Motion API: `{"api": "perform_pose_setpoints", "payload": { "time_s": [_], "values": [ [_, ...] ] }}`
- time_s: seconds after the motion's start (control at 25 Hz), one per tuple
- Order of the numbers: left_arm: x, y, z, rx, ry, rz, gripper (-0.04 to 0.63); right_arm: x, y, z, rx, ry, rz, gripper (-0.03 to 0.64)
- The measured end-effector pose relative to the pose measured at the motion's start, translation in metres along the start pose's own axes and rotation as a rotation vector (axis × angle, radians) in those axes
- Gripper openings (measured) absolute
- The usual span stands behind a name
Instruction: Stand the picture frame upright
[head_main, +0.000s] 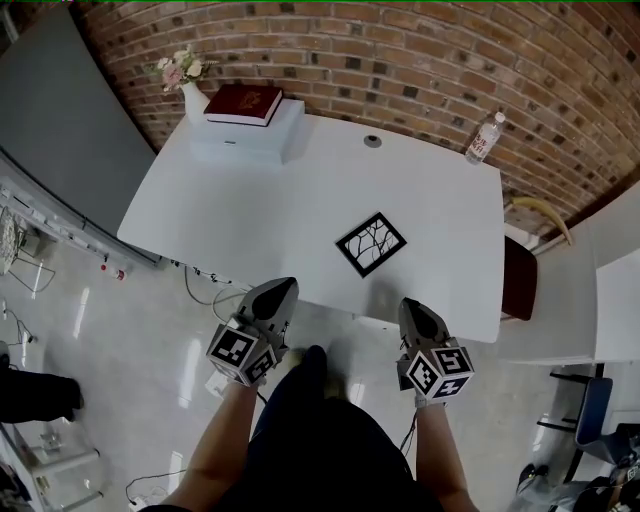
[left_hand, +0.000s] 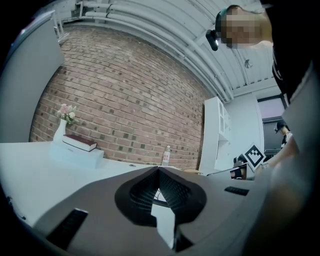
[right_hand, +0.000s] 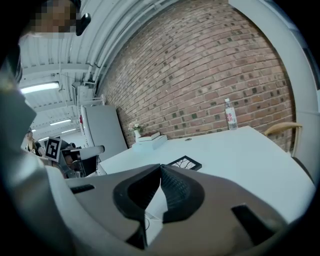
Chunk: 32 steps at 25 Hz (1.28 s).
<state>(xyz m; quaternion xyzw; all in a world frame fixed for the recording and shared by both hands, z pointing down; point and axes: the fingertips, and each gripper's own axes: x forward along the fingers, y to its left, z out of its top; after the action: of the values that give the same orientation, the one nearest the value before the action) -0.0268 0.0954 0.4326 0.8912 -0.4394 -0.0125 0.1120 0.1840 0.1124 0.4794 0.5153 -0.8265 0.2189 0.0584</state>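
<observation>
In the lower part of the head view, the left gripper (head_main: 287, 284) and right gripper (head_main: 410, 304) are held at the near edge of the bench (head_main: 250, 215), fingers pressed together on nothing. The frame (head_main: 371, 243) lies flat at centre, nearer the right gripper. The fingers should be spread first, then one edge pinched and tilted up while the other is steadied. Nothing can be read on the bottle (head_main: 484, 138) at upper right or the book (head_main: 243, 103) at upper left.

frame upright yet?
No, the picture frame lies flat, face up, on the white table in the head view.
</observation>
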Motion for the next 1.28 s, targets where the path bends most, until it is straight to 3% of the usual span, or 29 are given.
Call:
{"api": "perform_pose_setpoints", "payload": {
  "time_s": [0.28,0.36,0.72,0.8,0.96,1.08,1.24,1.28],
  "values": [
    [0.026,0.017,-0.001,0.013,0.031,-0.02,0.0,0.029,-0.014,0.004,0.031,0.024,-0.028,0.006],
    [0.038,0.024,0.001,0.016,0.028,-0.029,0.0,0.039,-0.018,0.004,0.047,0.042,-0.027,0.058],
    [0.089,0.045,-0.006,-0.009,0.07,-0.084,0.0,0.089,-0.047,0.004,0.097,0.109,-0.088,0.06],
    [0.097,0.049,-0.012,-0.01,0.101,-0.095,0.0,0.101,-0.051,0.001,0.112,0.135,-0.095,0.1],
    [0.113,0.058,-0.014,0.004,0.116,-0.122,0.0,0.122,-0.065,-0.009,0.152,0.193,-0.154,0.1],
    [0.124,0.065,-0.012,-0.008,0.115,-0.137,0.0,0.137,-0.074,-0.019,0.197,0.242,-0.194,0.143],
    [0.137,0.076,-0.015,-0.016,0.132,-0.15,0.0,0.15,-0.089,-0.03,0.232,0.294,-0.272,0.144],
    [0.14,0.078,-0.016,-0.016,0.135,-0.154,0.0,0.152,-0.092,-0.032,0.242,0.306,-0.285,0.175]
  ]
}}
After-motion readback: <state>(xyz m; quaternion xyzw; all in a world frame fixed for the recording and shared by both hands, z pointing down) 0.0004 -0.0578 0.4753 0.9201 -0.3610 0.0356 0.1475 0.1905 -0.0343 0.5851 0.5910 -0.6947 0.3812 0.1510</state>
